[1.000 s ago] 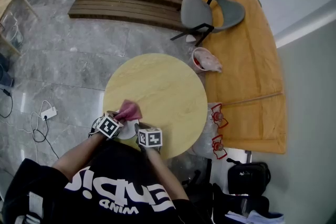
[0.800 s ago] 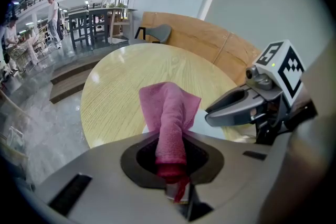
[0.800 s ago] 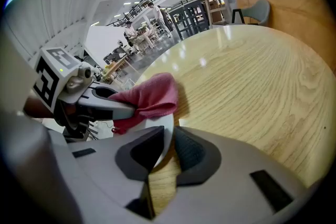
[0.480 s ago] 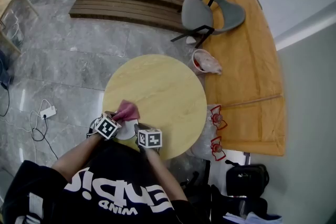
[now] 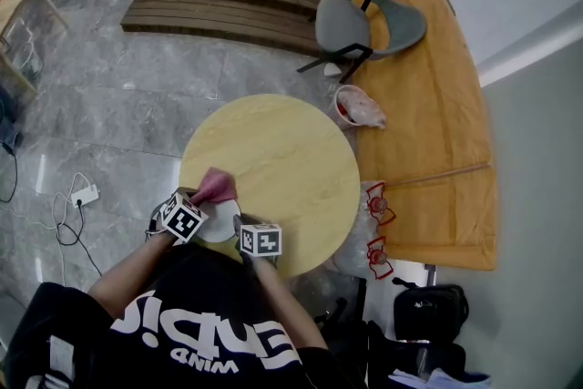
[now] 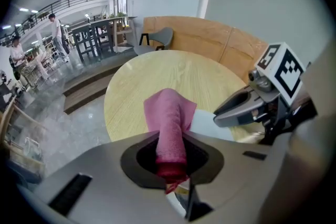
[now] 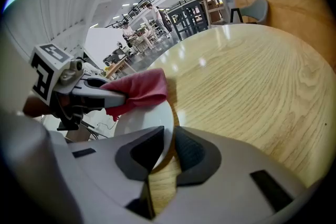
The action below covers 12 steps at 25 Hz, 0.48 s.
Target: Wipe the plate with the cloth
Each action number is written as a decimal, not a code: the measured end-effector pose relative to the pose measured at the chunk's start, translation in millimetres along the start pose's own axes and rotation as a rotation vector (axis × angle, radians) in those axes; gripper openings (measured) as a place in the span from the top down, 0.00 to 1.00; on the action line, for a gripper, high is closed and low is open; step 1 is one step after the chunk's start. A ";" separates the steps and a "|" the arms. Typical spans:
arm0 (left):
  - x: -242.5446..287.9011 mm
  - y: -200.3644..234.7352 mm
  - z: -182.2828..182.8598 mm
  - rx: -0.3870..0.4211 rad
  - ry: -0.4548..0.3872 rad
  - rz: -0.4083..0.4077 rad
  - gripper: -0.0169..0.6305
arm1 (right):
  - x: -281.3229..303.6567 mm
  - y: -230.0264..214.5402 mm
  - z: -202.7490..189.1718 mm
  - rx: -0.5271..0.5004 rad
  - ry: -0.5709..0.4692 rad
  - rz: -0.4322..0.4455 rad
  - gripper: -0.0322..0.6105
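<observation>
Left tool [image 6: 172, 162] clenched on pink cloth [image 6: 169, 118]. Right tool [image 7: 167, 152] clamps white plate [image 7: 142, 118] rim. Cloth rests on plate, round table [image 5: 282, 150].

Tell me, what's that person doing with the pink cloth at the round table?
A person holds a gripper in each hand at the round wooden table. The right gripper pinches the rim of a white plate. The left gripper is shut on a pink cloth, which lies against the plate's far side. The wiping looks under way.
</observation>
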<state>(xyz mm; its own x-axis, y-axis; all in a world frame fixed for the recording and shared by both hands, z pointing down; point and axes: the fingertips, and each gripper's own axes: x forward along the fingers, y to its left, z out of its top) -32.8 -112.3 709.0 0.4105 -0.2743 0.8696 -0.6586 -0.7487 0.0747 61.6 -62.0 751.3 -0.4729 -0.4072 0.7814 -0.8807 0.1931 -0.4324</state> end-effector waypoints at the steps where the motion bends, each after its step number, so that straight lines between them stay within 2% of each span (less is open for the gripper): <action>1: -3.1 -1.1 2.8 -0.010 -0.015 -0.008 0.90 | -0.1 0.1 -0.4 0.003 -0.003 0.003 0.83; 4: -7.9 -12.6 11.4 -0.007 -0.046 -0.052 0.90 | 0.7 -0.5 -1.5 0.008 -0.005 0.008 0.83; 8: -7.8 -39.3 22.7 0.078 -0.054 -0.134 0.90 | -0.9 -2.0 -1.5 0.009 0.000 0.008 0.83; 12: -5.4 -67.4 18.7 0.141 -0.028 -0.232 0.90 | -3.4 -1.6 -5.5 0.024 0.009 0.010 0.83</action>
<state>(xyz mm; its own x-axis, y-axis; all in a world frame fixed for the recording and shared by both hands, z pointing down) 21.1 -71.6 690.2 0.5590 -0.1004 0.8231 -0.4512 -0.8697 0.2003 64.4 -56.0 751.9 -0.4816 -0.3970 0.7813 -0.8754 0.1752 -0.4505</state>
